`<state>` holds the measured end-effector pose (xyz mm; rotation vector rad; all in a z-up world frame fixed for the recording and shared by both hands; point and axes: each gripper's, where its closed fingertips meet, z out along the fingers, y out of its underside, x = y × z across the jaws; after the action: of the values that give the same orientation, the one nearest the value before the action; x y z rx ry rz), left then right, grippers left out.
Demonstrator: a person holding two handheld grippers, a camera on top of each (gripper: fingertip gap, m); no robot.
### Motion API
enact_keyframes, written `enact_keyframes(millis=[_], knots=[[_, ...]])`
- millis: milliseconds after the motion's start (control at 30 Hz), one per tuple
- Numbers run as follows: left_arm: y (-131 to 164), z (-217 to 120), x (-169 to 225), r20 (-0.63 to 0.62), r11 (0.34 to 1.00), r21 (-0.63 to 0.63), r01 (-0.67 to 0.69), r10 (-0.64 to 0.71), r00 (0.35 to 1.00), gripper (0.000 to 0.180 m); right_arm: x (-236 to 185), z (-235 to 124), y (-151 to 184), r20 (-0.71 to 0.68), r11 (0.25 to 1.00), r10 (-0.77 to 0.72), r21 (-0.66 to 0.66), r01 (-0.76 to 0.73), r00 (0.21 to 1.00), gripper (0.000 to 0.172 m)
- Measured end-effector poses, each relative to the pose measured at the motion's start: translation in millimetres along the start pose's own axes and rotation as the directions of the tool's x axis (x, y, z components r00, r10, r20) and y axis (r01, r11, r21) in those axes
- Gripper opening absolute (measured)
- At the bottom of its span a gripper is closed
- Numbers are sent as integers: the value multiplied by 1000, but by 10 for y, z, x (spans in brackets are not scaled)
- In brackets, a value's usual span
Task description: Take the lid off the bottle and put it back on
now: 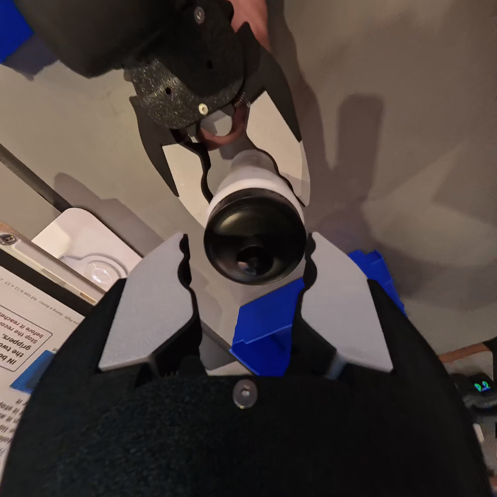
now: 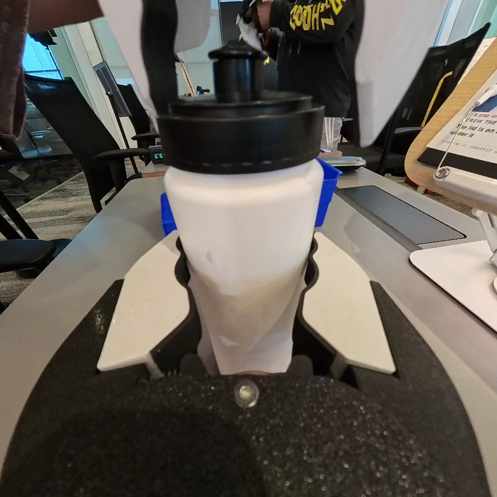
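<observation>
Right up close, the right gripper (image 2: 246, 258) is clamped on the white bottle (image 2: 242, 228), both pads pressing its body, holding it upright above the grey table (image 2: 88, 242). The black lid (image 2: 240, 139) sits on the bottle's top, spout up. From above, the left gripper (image 1: 248, 255) spreads wide around that lid (image 1: 255, 239), a gap on each side, gripping nothing. Behind the bottle, a blue bin (image 2: 328, 188) rests on the table. Farther back, chairs (image 2: 80, 129) and a person in a dark top (image 2: 317, 53).
</observation>
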<state>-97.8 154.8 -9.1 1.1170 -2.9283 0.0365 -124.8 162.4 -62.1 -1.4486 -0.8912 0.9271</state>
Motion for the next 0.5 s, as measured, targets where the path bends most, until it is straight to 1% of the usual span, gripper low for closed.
enact_keyframes(millis=[33,100,267,333,400,500], knots=[[14,8,11,-3,1000,-11,-13,13,1000,82,-1,1,1,0,1000,-1,0,1,1000,86],[22,17,40,-9,999,-8,-41,41,999,73,0,-2,1,0,1000,1,-1,-1,1000,86],[21,19,43,-12,1000,21,-18,18,1000,73,1,2,1,-2,1000,1,4,-1,1000,86],[19,17,39,-1,999,31,37,-37,999,72,8,-1,0,-7,1000,1,3,-1,1000,85],[20,19,46,-7,989,38,139,-139,990,72,10,3,1,-13,1000,-1,0,1,1000,85],[10,15,32,6,948,60,312,-312,950,73,22,1,0,-26,1000,-3,1,3,1000,85]])
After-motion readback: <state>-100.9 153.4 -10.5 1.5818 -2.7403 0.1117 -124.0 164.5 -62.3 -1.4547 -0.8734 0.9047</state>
